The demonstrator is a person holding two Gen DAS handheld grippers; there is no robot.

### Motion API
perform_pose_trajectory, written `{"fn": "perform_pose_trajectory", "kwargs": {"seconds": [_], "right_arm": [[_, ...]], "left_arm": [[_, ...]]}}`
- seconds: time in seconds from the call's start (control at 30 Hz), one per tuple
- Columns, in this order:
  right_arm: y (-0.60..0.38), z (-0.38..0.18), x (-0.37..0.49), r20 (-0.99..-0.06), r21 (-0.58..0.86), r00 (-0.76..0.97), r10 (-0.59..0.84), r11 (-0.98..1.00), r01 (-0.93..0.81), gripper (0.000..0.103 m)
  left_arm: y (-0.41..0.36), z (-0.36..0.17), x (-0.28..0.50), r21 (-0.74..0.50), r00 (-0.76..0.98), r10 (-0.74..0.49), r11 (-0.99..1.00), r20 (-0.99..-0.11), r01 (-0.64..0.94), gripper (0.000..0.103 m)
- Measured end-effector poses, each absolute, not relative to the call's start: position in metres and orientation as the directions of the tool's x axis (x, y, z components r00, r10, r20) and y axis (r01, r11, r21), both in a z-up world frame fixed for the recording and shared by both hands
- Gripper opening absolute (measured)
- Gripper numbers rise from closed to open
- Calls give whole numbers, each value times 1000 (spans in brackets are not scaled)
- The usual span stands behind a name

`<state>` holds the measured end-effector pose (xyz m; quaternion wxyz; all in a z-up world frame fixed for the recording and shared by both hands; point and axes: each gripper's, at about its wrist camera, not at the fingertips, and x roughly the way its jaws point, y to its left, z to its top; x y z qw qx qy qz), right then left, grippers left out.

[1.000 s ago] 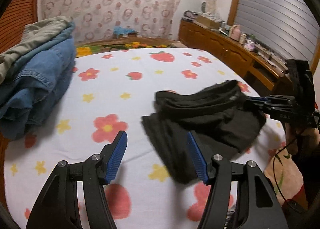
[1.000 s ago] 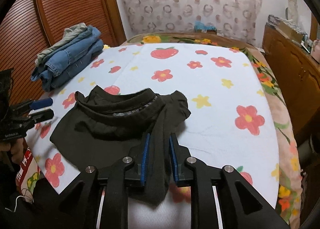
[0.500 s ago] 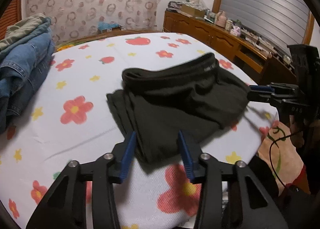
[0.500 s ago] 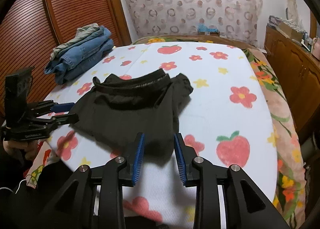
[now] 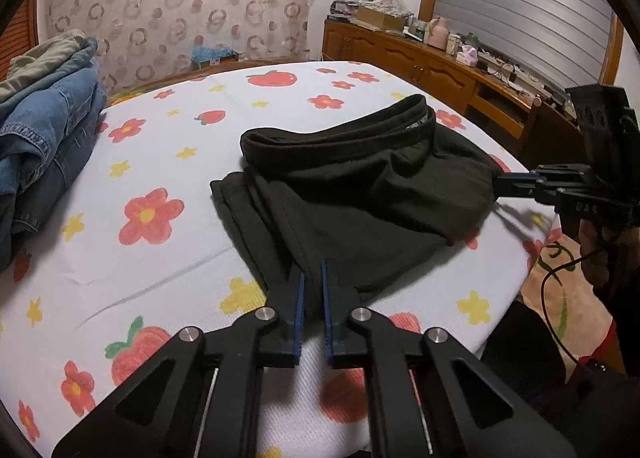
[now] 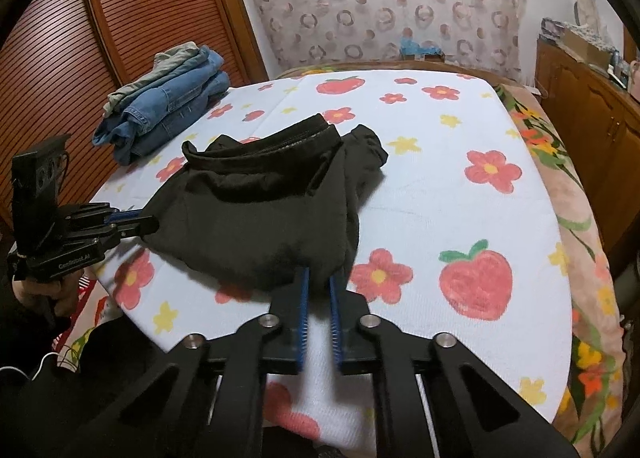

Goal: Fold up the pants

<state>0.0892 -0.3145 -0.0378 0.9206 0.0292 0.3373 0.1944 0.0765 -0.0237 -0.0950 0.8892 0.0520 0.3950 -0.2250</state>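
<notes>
Black pants lie bunched on the flowered bed sheet, waistband on the far side. My left gripper has its jaws closing tight, the blue pads pinching the near edge of the cloth. In the right wrist view the same pants spread toward the bed's front edge. My right gripper has its jaws closing too, and they pinch another near corner. Each view shows the other gripper at the side, clamped on the fabric: right gripper, left gripper.
A stack of folded jeans sits at the bed's far left. A wooden cabinet with clutter on top runs along the right wall. Slatted wardrobe doors stand on the left. A hand holds the left gripper.
The left gripper came forward and down to the pants and closed from wide open onto their edge. The right gripper let its jaws widen briefly, then closed on the cloth again.
</notes>
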Motion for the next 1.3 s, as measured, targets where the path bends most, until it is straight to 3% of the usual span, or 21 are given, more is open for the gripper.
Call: {"fn": "perform_pose_trajectory", "kwargs": {"seconds": [0.9,1.0,1.1,1.17,1.3], "right_arm": [[-323,-24,74,-580,151,739,342,937,-315,6],[-325,-19,70,-571,144,751,332,941,-306,6],[-327,-16,69,-564,136,758,326,943,-304,6],[-327,-14,70,-560,133,762,325,943,-305,6],[-324,-11,76,-554,123,765,328,941,-315,8]], "left_arm": [[-19,-68,65,-55,623,-337,903,-706,426,9],[-21,-65,64,-44,631,-332,903,-701,426,18],[-22,-61,65,-37,639,-330,903,-695,427,33],[-22,-60,67,-35,642,-327,905,-693,424,54],[-23,-58,72,-25,646,-319,907,-693,421,57]]}}
